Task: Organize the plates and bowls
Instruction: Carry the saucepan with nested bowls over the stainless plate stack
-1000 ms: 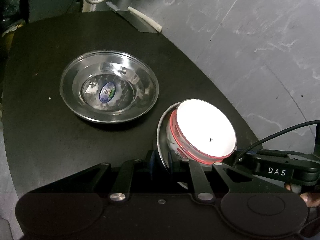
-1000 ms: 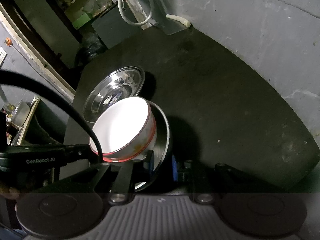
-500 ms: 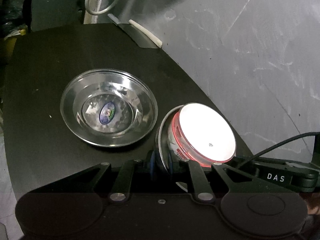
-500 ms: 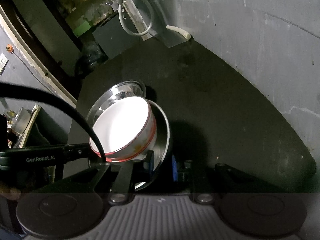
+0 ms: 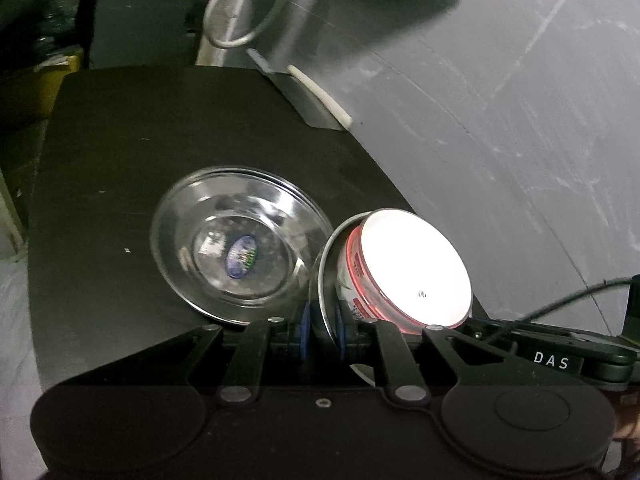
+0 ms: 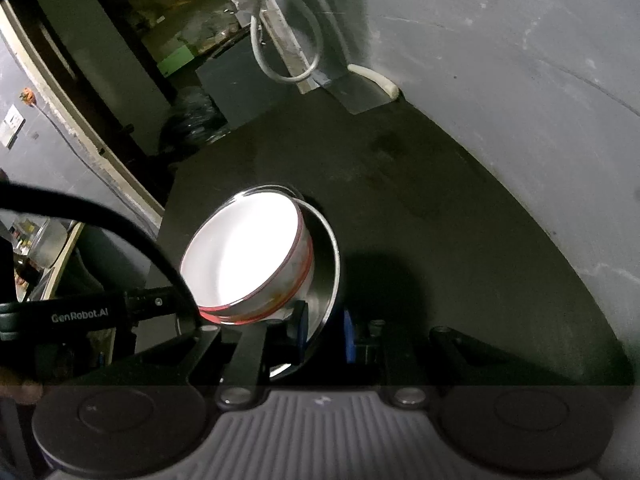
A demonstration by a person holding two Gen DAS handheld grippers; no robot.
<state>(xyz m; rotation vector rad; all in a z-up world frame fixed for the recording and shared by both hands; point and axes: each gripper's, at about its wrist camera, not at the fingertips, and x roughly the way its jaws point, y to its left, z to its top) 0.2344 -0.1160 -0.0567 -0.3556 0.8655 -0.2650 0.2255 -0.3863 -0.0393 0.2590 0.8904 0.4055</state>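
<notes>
A steel plate (image 5: 326, 276) carries a white bowl with a red rim (image 5: 416, 264) and is held above the black table. My left gripper (image 5: 320, 332) is shut on the plate's rim. My right gripper (image 6: 324, 336) is shut on the opposite rim of the same plate (image 6: 326, 280), with the white bowl (image 6: 244, 256) on it. A second steel plate with a sticker in its centre (image 5: 240, 244) lies on the table, just left of the held plate. In the right wrist view only a sliver of its rim shows behind the bowl.
The black table (image 5: 120, 160) ends at a grey wall (image 5: 500, 120) on the right. A white hose loop (image 5: 244, 20) and a white tube (image 5: 320, 96) lie at the table's far corner. The other gripper's body (image 5: 556, 360) is close on the right.
Both grippers have carried the plate and bowl towards the plate on the table, so the held plate's rim now reaches its edge. In the right wrist view the bowl now hides almost all of that plate.
</notes>
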